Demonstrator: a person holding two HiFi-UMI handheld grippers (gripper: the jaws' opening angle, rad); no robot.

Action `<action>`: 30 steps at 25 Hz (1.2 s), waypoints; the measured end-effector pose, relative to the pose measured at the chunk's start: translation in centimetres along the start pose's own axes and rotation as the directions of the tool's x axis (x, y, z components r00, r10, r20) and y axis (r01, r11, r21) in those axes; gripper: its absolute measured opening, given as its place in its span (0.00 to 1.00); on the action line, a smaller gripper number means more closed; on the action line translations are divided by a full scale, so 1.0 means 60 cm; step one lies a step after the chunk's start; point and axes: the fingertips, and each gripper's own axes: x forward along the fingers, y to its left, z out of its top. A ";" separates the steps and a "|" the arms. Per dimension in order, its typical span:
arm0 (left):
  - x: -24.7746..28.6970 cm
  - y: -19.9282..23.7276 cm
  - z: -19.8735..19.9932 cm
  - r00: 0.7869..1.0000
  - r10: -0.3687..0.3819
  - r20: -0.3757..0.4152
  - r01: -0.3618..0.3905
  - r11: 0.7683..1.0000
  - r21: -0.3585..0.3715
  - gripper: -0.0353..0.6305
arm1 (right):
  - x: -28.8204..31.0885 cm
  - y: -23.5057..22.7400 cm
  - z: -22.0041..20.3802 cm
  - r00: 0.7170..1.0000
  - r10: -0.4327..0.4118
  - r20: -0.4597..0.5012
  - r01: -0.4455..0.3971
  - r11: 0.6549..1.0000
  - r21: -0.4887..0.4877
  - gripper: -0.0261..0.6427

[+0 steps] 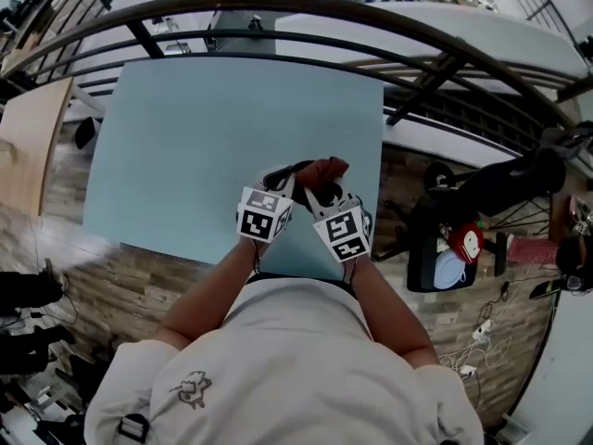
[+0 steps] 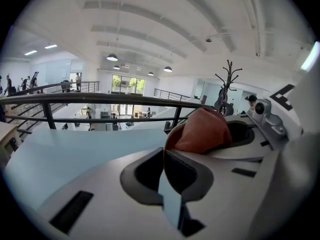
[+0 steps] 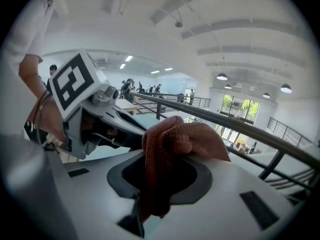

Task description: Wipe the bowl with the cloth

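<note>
Both grippers meet above the near edge of the pale blue table (image 1: pixel 204 137). My left gripper (image 1: pixel 283 178) (image 2: pixel 166 171) is shut on the thin rim of a dark bowl (image 1: pixel 298 167) (image 2: pixel 167 143) (image 3: pixel 120 131), which is held up off the table. My right gripper (image 1: pixel 324 189) (image 3: pixel 150 184) is shut on a bunched rust-red cloth (image 1: pixel 326 168) (image 3: pixel 175 139) (image 2: pixel 200 131). The cloth sits against the bowl, right beside the left jaws. Most of the bowl is hidden behind the grippers and the cloth.
A curved black railing (image 1: pixel 371 26) runs beyond the table's far side. A wooden tabletop (image 1: pixel 28 137) stands at the left. On the floor to the right are a black bag (image 1: pixel 445 239) and loose items with cables. The person's arms and torso fill the lower part of the head view.
</note>
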 end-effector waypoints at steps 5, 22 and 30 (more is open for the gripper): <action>-0.023 -0.018 0.062 0.997 0.003 0.074 -0.005 0.999 0.034 0.09 | -0.013 -0.034 0.045 0.988 -0.150 -0.030 0.144 0.978 -0.149 0.20; -0.060 -0.039 0.152 0.984 0.023 0.176 -0.056 0.981 0.184 0.11 | -0.003 -0.004 0.050 0.962 -0.115 -0.248 -0.024 0.866 -0.499 0.17; -0.067 0.002 0.148 0.982 0.070 0.174 -0.096 0.985 0.146 0.10 | -0.035 -0.047 0.070 0.937 -0.268 -0.226 0.065 0.765 -0.641 0.18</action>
